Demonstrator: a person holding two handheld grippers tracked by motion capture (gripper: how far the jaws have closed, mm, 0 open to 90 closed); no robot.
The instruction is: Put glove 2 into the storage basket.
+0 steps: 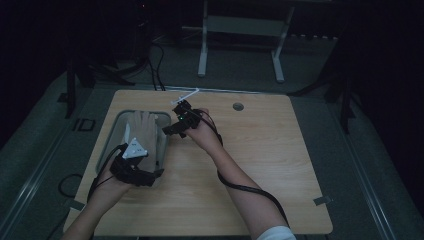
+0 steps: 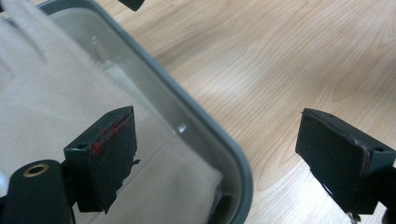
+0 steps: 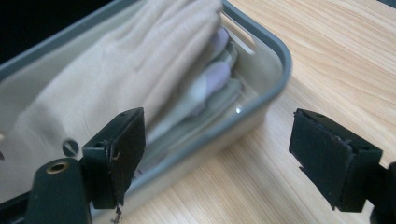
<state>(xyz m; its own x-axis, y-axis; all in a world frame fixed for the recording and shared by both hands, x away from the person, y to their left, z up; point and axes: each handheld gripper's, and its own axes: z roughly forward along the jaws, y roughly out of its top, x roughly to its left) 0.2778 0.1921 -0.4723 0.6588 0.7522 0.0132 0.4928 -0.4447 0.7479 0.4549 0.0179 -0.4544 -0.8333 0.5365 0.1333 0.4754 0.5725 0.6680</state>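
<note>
Wooden counter (image 1: 260, 170) carried a grey bin (image 1: 114, 131) at left of frame, pale glove (image 1: 142, 125) lying inside; left gripper (image 2: 224, 158) and right gripper (image 3: 219, 154), jaws spread, straddled its rim; likely reaching for the glove, next needing descent onto fabric

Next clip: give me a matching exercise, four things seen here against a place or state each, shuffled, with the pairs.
Things:
1. glove
2. tray
3. left hand-held gripper
4. round hole

Places or states:
A. open, jaws either side of the tray's rim
B. in the tabletop, near the far edge
C. lying inside the tray
D. on the table's left part

Pairs: 1-C, 2-D, 3-A, 4-B
</note>
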